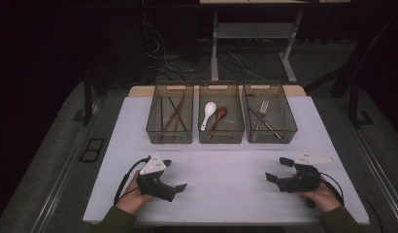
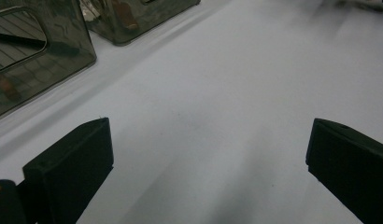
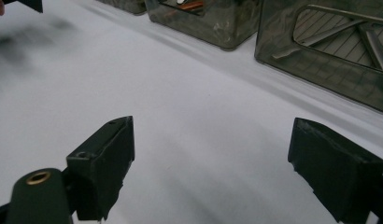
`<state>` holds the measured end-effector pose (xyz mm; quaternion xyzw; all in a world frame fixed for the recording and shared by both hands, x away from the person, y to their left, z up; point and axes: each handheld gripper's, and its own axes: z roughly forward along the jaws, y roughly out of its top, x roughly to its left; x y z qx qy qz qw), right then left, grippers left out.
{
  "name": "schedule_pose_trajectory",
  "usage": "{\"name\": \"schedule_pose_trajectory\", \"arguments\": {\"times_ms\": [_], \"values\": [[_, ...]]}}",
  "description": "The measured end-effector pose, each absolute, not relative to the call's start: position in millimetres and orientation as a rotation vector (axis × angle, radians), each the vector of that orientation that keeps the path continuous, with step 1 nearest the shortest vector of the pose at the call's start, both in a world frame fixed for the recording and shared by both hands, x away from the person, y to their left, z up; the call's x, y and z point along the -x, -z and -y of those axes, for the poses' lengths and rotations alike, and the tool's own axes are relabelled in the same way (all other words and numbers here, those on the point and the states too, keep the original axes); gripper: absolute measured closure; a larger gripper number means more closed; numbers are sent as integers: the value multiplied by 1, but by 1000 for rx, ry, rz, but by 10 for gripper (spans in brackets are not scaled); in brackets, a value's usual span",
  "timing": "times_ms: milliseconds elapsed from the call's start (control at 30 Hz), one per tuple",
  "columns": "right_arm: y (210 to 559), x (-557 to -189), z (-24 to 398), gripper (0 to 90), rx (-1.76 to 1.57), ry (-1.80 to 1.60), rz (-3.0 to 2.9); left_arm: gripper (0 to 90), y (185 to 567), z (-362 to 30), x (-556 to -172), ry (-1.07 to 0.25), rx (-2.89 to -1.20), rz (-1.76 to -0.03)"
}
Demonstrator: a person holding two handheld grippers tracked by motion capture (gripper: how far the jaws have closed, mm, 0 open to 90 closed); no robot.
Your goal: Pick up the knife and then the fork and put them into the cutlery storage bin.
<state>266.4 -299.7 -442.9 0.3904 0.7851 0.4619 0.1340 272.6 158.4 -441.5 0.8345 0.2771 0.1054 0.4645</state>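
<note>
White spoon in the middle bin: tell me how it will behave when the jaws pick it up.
The white spoon looks glossy, like ceramic, so probably slippery and breakable if dropped. Its bowl is bigger than its handle, so a handle grip may tip bowl-down. It lies beside a brown spoon in the middle bin, which could get nudged.

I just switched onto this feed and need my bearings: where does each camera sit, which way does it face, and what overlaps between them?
High view: above the person's side, looking forward and down on the white table and three bins; both hands hold the left gripper and right gripper.
Left gripper view: rides that gripper, looking along its wide-apart jaws across the table.
Right gripper view: same, jaws wide apart, facing the bins.
Shared: the fork bin appears in the high view and the right gripper view.
</note>
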Motion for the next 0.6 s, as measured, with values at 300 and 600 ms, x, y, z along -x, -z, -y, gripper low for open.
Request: {"name": "schedule_pose_trajectory", "arguments": {"times_ms": [300,600], "values": [[447,-259,292,143,-1087,-1334,-2321,1,442,-160,-273,-268,-2054,-690],[446,-260,292,143,-1082,-1337,-2315,1,443,-160,-274,-264,-2056,-691]]}}
